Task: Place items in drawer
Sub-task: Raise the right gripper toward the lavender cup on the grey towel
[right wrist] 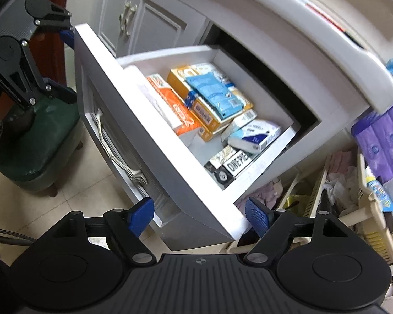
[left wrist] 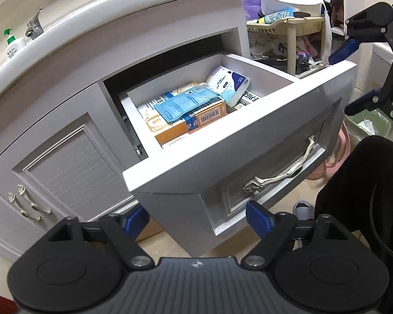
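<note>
Drawer (left wrist: 249,141) painted white, glossy; handle (left wrist: 283,172) ornate silvery metal. Inside: printed cardboard boxes (right wrist: 204,112), shiny blue plastic pouch (right wrist: 214,94).

Open drawer (left wrist: 196,175) full of boxes (left wrist: 196,120)

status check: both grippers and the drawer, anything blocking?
Left hand-held gripper open, empty. Right hand-held gripper open, empty. Drawer pulled out, boxes and blue pouch inside. Nothing blocking the drawer front.
</note>
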Available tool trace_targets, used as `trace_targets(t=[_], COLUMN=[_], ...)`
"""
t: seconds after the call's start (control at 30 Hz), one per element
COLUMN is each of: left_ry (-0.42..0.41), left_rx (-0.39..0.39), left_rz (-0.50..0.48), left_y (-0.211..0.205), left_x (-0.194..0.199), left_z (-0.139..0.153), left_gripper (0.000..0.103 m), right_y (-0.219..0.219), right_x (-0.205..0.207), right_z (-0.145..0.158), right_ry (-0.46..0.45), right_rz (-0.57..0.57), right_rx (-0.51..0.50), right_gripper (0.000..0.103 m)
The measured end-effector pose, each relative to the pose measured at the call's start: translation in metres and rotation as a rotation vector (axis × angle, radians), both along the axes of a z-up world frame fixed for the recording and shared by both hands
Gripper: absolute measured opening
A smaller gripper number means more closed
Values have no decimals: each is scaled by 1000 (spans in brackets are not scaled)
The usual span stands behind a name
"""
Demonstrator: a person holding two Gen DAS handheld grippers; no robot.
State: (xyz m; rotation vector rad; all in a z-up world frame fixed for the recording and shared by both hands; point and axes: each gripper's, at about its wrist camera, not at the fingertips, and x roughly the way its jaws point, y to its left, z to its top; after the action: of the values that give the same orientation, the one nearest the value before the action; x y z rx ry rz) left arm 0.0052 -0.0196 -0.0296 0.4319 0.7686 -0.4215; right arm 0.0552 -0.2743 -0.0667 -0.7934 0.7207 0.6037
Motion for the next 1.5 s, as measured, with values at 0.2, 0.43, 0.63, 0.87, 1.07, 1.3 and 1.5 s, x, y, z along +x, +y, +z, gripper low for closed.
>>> trace_targets(t=[0.2, 0.43, 0.63, 0.87, 1.07, 1.3, 1.5], left_ry=[-16, -249, -326, -251, -230, -211, -198], left_rx=[-15, -44, -162, -213, -234, -274, -310], left_rz=[15, 101, 287, 373, 439, 518, 549], left_y=[21, 45, 45, 41, 57, 83, 101], left_x=[-21, -27, 25, 95, 127, 144, 146], left_z=[34, 112, 157, 156, 143, 125, 120], left_gripper=[96, 103, 103, 103, 103, 103, 103], right_y=[2, 19, 42, 75, 113, 174, 232], right_x=[-22, -31, -15, 25, 59, 113, 201], right_z=[36, 90, 134, 164, 169, 170, 183], right_ry=[-54, -169, -276, -303, -279, -227, -111], right_rz=[62, 122, 100, -41, -16, 18, -44], right_rx=[40, 135, 277, 451, 442, 400, 377], right_gripper=[78, 83, 78, 55, 45, 46, 51])
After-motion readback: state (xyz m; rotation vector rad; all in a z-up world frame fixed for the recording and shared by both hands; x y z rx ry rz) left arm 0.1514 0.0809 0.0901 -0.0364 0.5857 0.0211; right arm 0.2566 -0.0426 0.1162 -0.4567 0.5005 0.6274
